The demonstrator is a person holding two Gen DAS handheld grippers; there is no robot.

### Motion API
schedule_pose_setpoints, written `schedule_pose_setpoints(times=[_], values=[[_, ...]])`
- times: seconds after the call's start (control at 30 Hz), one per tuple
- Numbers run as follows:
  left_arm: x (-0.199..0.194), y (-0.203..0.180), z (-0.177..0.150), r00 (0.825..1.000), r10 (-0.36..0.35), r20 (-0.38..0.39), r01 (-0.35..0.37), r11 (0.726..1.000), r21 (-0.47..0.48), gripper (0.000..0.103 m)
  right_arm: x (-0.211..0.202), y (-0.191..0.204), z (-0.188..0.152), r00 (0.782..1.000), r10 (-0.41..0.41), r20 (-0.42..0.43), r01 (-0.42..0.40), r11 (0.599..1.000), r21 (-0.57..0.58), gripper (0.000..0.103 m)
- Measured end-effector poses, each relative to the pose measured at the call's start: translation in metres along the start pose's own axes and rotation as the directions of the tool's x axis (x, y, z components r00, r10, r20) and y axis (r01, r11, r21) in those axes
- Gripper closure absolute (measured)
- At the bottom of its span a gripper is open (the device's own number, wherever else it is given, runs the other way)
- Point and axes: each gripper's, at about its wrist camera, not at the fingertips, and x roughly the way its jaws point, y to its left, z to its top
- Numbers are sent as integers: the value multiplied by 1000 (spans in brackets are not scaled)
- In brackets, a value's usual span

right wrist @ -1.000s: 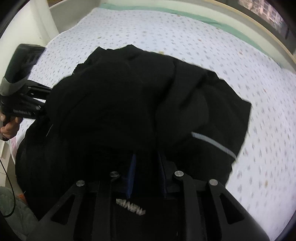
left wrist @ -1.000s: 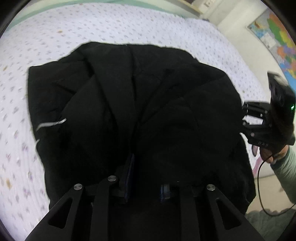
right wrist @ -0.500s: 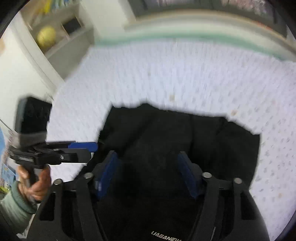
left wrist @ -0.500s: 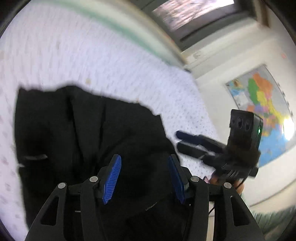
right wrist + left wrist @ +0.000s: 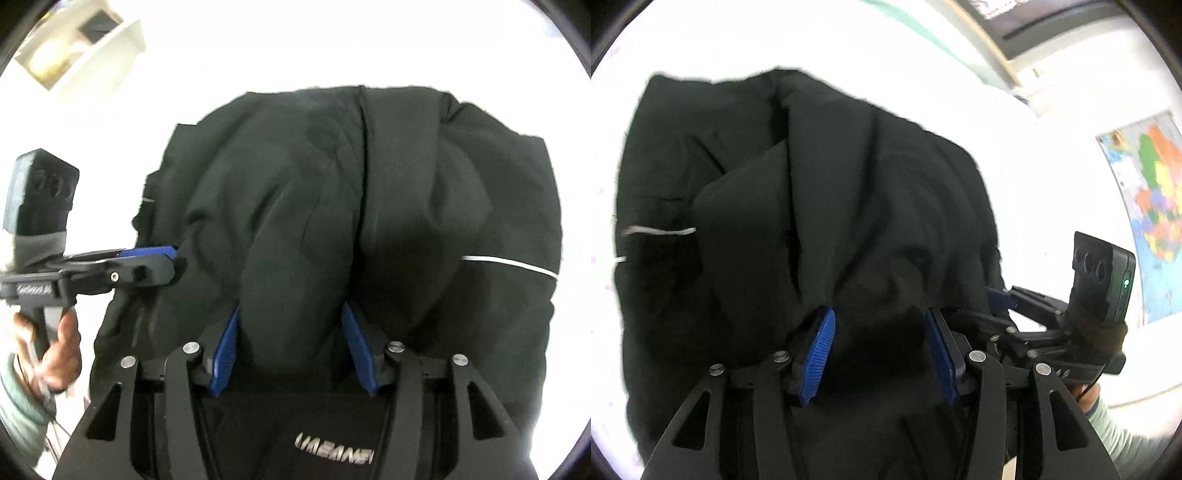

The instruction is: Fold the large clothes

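Note:
A black jacket (image 5: 849, 184) with a thin white stripe (image 5: 657, 231) lies bunched on the white bed (image 5: 812, 37). My left gripper (image 5: 878, 317) is at its near edge, blue pads apart, with a fold bulging between them. It also shows in the right wrist view, where the left gripper (image 5: 171, 264) reaches the jacket's left edge. My right gripper (image 5: 291, 314) straddles a thick ridge of the jacket (image 5: 314, 184); its jaws are closing, with the pads still wide apart. In the left wrist view the right gripper (image 5: 993, 306) pokes at the jacket's right edge.
The bed (image 5: 332, 37) is washed out to white around the jacket. A coloured map (image 5: 1156, 206) hangs on the right wall. A white shelf unit (image 5: 74, 48) stands at the far left. A person's hand (image 5: 59, 343) and a pale green sleeve (image 5: 1115, 432) hold the gripper handles.
A second ago both grippers were nearly shut on the cloth. They opened and tilted up off the jacket, and now both have dipped back onto it with jaws apart around folds.

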Motion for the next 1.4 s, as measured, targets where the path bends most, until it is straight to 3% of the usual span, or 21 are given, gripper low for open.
schedule_pose_setpoints(times=[0.13, 0.27, 0.37, 0.4, 0.53, 0.63, 0.73, 0.87, 0.97, 1.0, 1.07, 1.13, 1.33, 1.4], values=[[-7, -3, -22, 998, 57, 3, -57, 998, 16, 51, -6, 7, -19, 999, -36, 8, 37, 998, -48, 46], [28, 27, -28, 980, 180, -86, -183, 983, -28, 53, 40, 3, -28, 991, -84, -107, 84, 996, -3, 47], [35, 16, -25, 953, 279, -117, -270, 959, 87, 53, 47, 5, -31, 988, -108, -114, 109, 994, 3, 47], [31, 13, -26, 952, 285, -116, -273, 956, 105, 53, 42, 5, -30, 989, -103, -107, 104, 995, 7, 47], [-30, 4, -41, 977, 209, -52, -202, 973, 115, 53, 8, 4, -40, 998, -18, -64, 21, 999, 47, 47], [-86, 17, -64, 974, 226, 4, -225, 969, 97, 50, -32, -5, -59, 999, -28, -18, 29, 999, 42, 47], [-141, 58, -98, 964, 266, 24, -266, 964, -10, 44, -66, -26, -83, 998, -68, 0, 68, 994, 86, 46], [-163, 112, -136, 973, 231, -25, -232, 958, -167, 44, -102, -65, -120, 991, -136, -7, 135, 974, 180, 46], [-155, 134, -172, 986, 152, -72, -165, 958, -234, 44, -113, -92, -150, 986, -167, -28, 169, 953, 251, 46], [-135, 119, -178, 987, 135, -83, -152, 954, -257, 44, -119, -103, -161, 985, -168, -39, 172, 946, 275, 46], [-127, 124, -192, 980, 162, -119, -189, 942, -277, 44, -126, -120, -178, 986, -156, -64, 168, 933, 318, 46], [-108, 119, -190, 977, 174, -123, -203, 934, -293, 44, -128, -129, -195, 986, -143, -82, 163, 923, 349, 46], [-105, 131, -199, 988, 119, -99, -146, 925, -351, 44, -111, -143, -229, 985, -106, -135, 154, 895, 418, 46], [-105, 128, -198, 994, 56, -92, -85, 930, -358, 44, -103, -146, -236, 985, -86, -151, 145, 889, 435, 46]])
